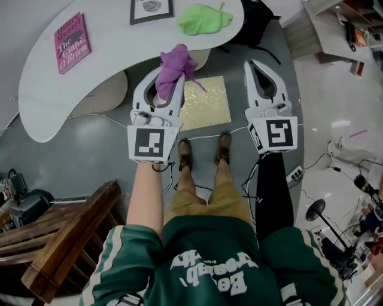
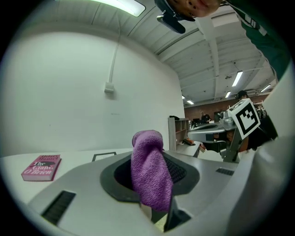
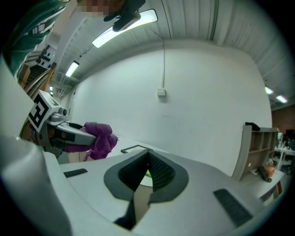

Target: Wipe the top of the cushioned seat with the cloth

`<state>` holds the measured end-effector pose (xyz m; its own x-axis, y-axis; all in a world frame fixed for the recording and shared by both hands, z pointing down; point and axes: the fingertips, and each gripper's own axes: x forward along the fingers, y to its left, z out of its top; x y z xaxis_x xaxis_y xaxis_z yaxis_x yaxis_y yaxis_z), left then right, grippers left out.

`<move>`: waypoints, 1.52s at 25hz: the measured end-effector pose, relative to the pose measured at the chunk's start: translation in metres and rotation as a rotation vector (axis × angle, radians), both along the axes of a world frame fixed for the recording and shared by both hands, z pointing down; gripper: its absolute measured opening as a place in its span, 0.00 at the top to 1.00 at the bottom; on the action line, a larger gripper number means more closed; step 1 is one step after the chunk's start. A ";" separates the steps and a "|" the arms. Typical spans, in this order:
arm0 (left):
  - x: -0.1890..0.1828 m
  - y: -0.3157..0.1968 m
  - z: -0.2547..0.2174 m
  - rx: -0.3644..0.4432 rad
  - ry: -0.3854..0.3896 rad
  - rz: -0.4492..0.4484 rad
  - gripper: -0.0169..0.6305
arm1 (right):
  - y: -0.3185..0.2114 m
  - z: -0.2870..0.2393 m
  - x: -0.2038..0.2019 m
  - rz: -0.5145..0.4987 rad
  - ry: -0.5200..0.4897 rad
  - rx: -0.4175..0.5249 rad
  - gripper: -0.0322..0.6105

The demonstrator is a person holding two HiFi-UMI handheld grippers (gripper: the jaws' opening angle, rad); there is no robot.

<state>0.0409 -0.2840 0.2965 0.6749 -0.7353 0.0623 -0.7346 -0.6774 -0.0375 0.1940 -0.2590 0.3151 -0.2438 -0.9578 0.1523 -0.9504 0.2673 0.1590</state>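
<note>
- Cloth (image 2: 150,173), purple and bunched, is pinched between the jaws of my left gripper (image 1: 169,80); its top bulges above the jaws and a loose end hangs past them.
- My right gripper (image 3: 147,157) is clenched with its jaws meeting at the tips, and nothing sits between them.
- The cushioned seat (image 1: 206,103) has a pale yellow square top. It stands on the floor just ahead of my shoes (image 1: 185,154) and between my two grippers.
- From the head view the cloth lies over the seat's far left corner. I cannot tell whether it touches the cushion.
- A white table (image 1: 42,101) curves beyond the seat, its near edge just past the seat's far edge.
- A pink book (image 1: 72,42) lies near the table's left end, a framed picture (image 1: 151,10) at its far edge, and a green cloth (image 1: 203,19) toward its right end.
</note>
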 end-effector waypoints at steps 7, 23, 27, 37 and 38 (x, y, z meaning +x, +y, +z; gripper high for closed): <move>0.041 0.007 0.108 -0.193 -0.080 0.031 0.78 | 0.002 0.062 0.022 -0.018 -0.014 -0.064 0.94; 0.141 0.019 0.321 -0.517 -0.240 0.077 0.78 | 0.019 0.139 0.084 0.020 -0.123 -0.122 0.94; 0.159 0.018 0.367 -0.616 -0.246 0.059 0.78 | 0.026 0.159 0.099 0.026 -0.142 -0.152 0.94; 0.147 0.045 0.483 -0.865 -0.403 -0.022 0.78 | 0.041 0.185 0.114 0.033 -0.197 -0.197 0.94; 0.145 0.046 0.483 -0.859 -0.397 -0.021 0.78 | 0.041 0.186 0.115 0.033 -0.196 -0.200 0.94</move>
